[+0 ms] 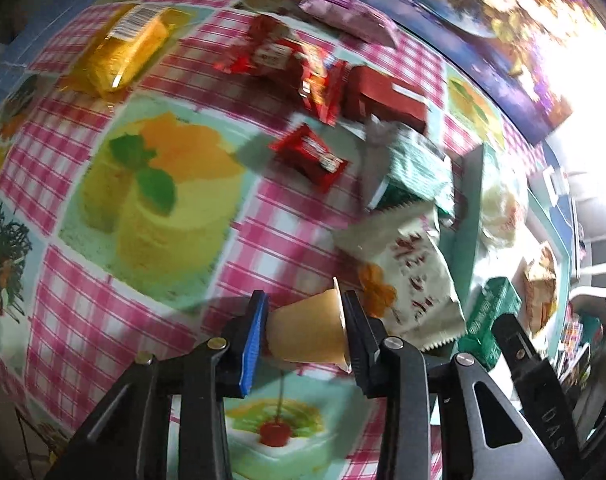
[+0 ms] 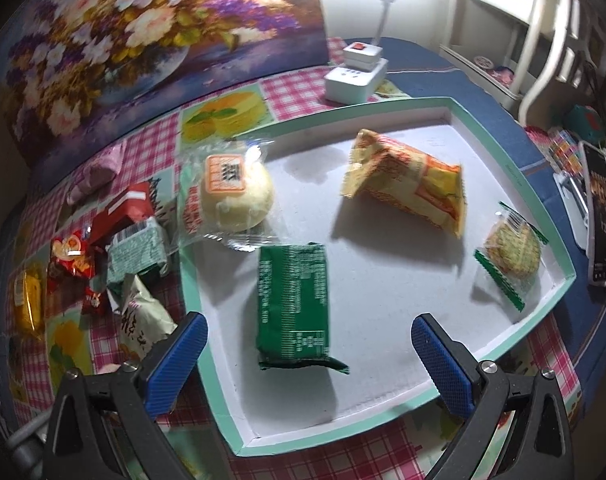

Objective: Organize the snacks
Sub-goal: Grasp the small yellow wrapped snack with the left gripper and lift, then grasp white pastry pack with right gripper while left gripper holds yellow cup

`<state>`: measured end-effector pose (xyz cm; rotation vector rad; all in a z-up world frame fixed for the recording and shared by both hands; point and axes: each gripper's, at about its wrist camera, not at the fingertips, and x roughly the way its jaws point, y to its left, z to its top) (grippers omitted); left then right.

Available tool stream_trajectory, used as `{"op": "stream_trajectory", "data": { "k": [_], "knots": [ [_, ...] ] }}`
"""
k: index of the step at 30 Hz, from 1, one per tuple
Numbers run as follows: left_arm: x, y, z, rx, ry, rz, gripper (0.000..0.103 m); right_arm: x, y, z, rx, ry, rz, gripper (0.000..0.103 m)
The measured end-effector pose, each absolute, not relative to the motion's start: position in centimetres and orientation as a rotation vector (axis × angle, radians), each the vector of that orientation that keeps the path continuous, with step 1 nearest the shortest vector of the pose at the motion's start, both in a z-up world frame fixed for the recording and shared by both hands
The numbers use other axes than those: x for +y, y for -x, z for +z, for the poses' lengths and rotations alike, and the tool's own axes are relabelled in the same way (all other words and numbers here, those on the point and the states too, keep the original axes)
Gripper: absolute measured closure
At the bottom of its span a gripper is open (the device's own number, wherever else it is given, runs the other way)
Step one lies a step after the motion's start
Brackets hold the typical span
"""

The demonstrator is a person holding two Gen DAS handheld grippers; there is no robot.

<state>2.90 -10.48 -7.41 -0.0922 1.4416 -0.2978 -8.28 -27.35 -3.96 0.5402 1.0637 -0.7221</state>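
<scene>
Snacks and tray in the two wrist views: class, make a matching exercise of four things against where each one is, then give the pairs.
1. jelly cup
2. dark green packet
3. round bun
4. yellow cake bar

A. on the tablecloth, outside the tray
B. flat on the tray floor
C. between the left gripper jaws
D. overhanging the tray rim

Pairs: 1-C, 2-B, 3-D, 4-A

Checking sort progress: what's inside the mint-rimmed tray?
In the mint-rimmed tray: dark green packet, wrapped bun, orange-yellow bag, wrapped round cookie. Anything beneath them is hidden.
</scene>
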Motion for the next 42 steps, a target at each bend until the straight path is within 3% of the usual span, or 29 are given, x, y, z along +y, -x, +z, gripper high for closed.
{"op": "stream_trajectory", "data": {
  "k": [13,14,16,22,39,42],
  "knots": [
    [-3.9,-5.3,-6.8,1.395,0.258,-0.109,0.064,-22.8,4.1,-3.8,1.048,-0.319,-0.55,0.001],
    [-3.5,-5.5,-6.8,1.392,0.267,-0.102,0.064,-22.4,3.8,-3.8,1.044,-0.308,-0.531,0.002],
    [-2.5,-5.9,-6.7,1.386,0.288,-0.084,0.064,-21.9,3.3,-3.7,1.038,-0.29,-0.496,0.015],
    [0.0,-6.6,-6.2,1.361,0.341,-0.033,0.064,-19.9,1.8,-3.6,1.015,-0.23,-0.418,0.028],
    [1.6,-6.4,-5.7,1.356,0.391,-0.031,0.064,-17.8,0.0,-6.3,1.093,-0.159,-0.309,0.029],
    [1.6,-6.4,-5.7,1.356,0.396,-0.034,0.064,-17.6,0.0,-6.6,1.106,-0.197,-0.263,0.034]
  ]
}}
